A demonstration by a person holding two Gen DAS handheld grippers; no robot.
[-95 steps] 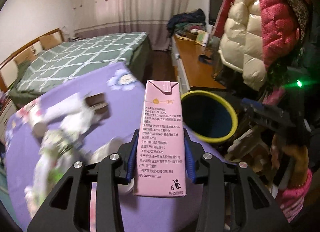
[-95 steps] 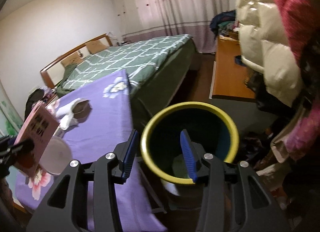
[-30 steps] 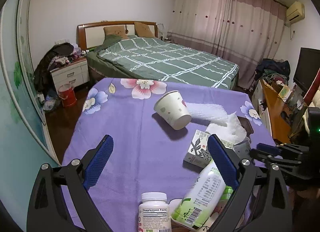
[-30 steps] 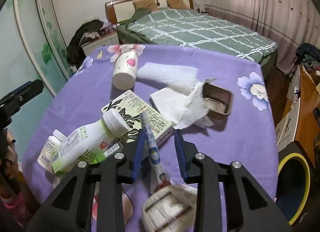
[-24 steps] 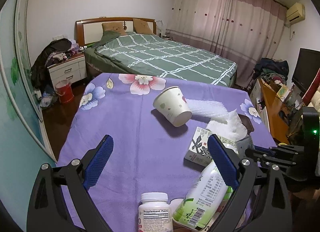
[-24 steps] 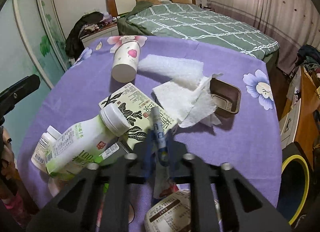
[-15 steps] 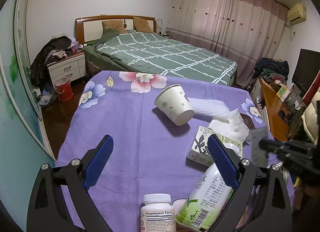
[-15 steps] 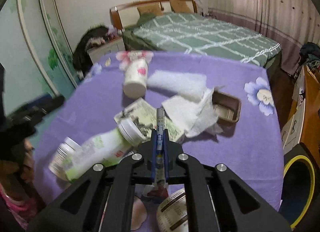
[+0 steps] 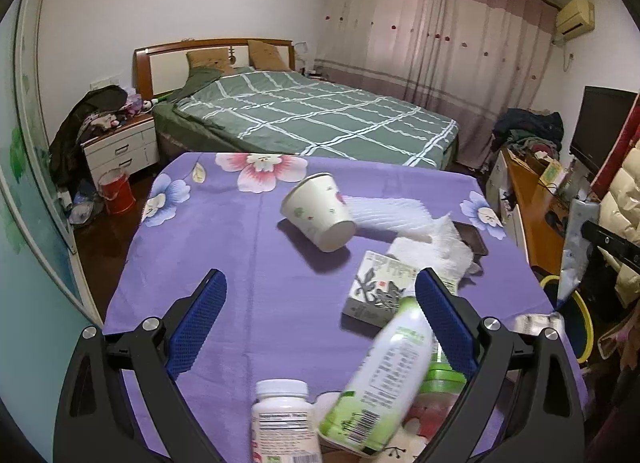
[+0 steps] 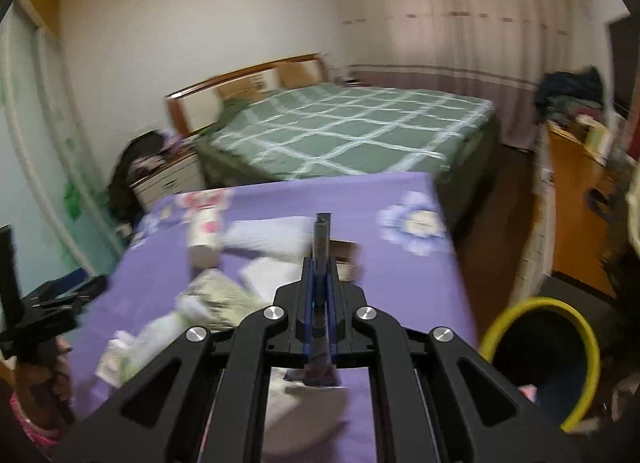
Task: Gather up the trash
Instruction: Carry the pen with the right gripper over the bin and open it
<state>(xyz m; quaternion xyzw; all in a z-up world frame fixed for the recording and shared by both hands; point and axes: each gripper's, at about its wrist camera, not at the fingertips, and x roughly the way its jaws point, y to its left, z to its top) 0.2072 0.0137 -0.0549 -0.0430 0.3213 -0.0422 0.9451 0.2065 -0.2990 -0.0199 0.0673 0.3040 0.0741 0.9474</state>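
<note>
Right gripper (image 10: 319, 263) clamped on what looks like a flat foil wrapper (image 10: 321, 239), left gripper (image 9: 320, 315) released: keep squeeze until over yellow-rimmed bin (image 10: 576, 319).

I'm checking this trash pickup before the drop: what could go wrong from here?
1. The right gripper pinches the thin silvery wrapper edge-on; it hangs limp in the left view, so it could slip or miss the yellow-rimmed dark bin, which sits low at the table's side.
2. The left gripper is open just behind the tipped white-and-green plastic bottle and white pill bottle; a careless move could knock them off the purple flowered tablecloth.
</note>
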